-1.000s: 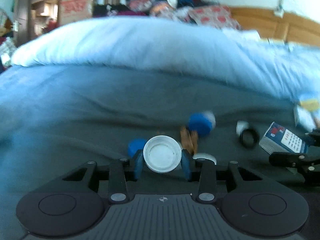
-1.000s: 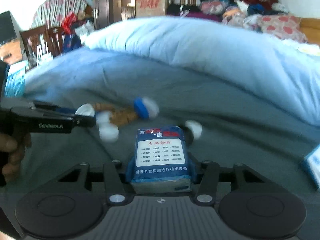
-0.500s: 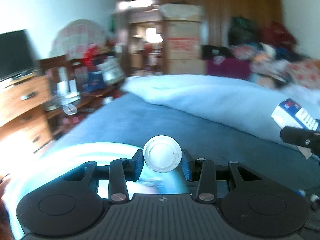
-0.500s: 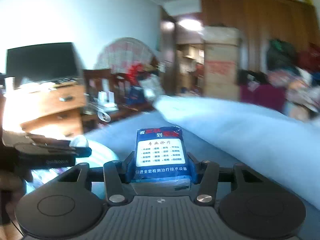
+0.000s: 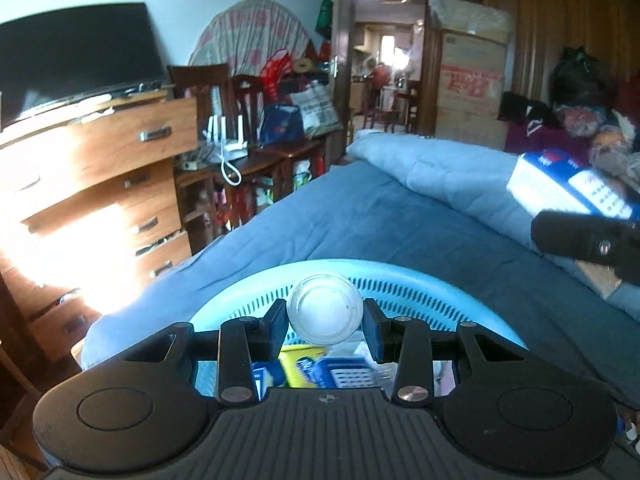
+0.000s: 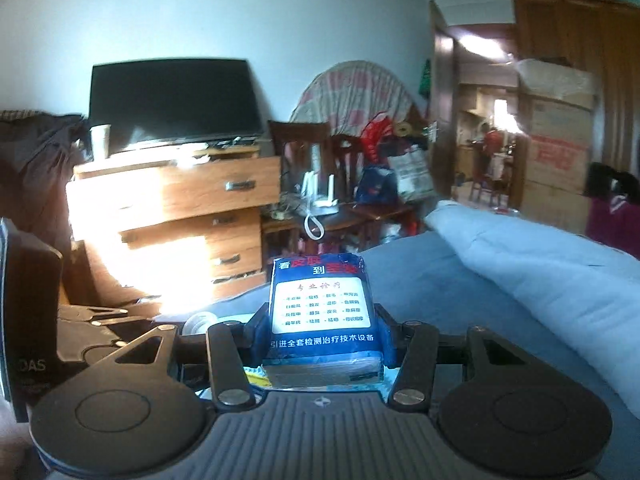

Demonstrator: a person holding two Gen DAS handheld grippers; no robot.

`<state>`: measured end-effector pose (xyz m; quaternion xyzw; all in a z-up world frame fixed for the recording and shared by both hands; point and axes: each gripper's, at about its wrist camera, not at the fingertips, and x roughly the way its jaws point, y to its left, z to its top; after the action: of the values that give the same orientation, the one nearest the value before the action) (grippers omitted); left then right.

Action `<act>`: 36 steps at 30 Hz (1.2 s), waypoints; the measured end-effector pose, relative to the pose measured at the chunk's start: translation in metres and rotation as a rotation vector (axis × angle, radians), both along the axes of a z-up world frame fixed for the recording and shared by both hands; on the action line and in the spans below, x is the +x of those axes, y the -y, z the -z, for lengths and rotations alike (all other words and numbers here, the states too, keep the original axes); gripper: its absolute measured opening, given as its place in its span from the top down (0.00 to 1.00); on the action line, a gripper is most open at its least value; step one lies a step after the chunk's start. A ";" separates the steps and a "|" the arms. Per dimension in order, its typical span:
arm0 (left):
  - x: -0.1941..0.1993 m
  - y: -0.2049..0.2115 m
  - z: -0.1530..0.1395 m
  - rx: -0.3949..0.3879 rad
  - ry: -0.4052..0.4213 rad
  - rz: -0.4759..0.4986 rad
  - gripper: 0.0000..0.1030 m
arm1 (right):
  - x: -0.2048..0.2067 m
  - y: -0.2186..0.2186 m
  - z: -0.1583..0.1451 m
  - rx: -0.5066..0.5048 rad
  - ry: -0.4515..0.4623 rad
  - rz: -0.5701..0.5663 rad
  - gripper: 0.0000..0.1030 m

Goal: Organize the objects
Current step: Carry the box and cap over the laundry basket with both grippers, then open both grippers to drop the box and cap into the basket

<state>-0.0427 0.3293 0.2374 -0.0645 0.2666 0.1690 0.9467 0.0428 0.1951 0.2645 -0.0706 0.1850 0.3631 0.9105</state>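
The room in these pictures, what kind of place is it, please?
Most likely a lived-in bedroom at home. A bed with a blue quilt fills the right side, a wooden dresser carries a television, and cardboard boxes stand by the open doorway.

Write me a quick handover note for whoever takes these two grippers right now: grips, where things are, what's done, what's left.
Left gripper: shut on a white round lid, held over the light blue basket on the bed.
Right gripper: shut on a blue tissue pack, in the air to the right of the left one, basket edge just visible below it.
Done: both items picked up; basket already holds a few packets.
Left: drop lid, then pack, into the basket.
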 end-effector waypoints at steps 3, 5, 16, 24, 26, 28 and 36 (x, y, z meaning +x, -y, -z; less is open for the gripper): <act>0.000 -0.010 0.002 -0.009 -0.001 0.001 0.61 | 0.001 -0.013 0.004 -0.013 -0.016 -0.007 0.48; 0.001 -0.012 0.005 -0.013 -0.002 0.004 0.61 | 0.002 -0.019 0.006 -0.019 -0.019 -0.008 0.48; 0.005 -0.008 0.013 -0.016 -0.008 0.008 0.61 | 0.003 -0.017 0.011 -0.024 -0.024 -0.010 0.48; 0.004 -0.012 0.016 0.006 0.005 -0.028 0.18 | 0.002 -0.008 0.019 -0.019 -0.007 -0.010 0.29; 0.005 -0.011 0.016 0.016 -0.001 -0.027 0.16 | 0.000 -0.004 0.018 -0.008 0.000 -0.009 0.27; 0.006 -0.011 0.015 0.007 -0.003 -0.019 0.11 | 0.000 0.002 0.017 0.004 0.006 -0.005 0.25; -0.009 0.024 0.000 0.027 0.095 0.064 0.08 | -0.033 0.078 0.030 0.102 0.099 0.050 0.14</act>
<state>-0.0515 0.3055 0.2371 -0.0513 0.2212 0.1391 0.9639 0.0094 0.1174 0.2347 -0.0375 0.1227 0.3453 0.9297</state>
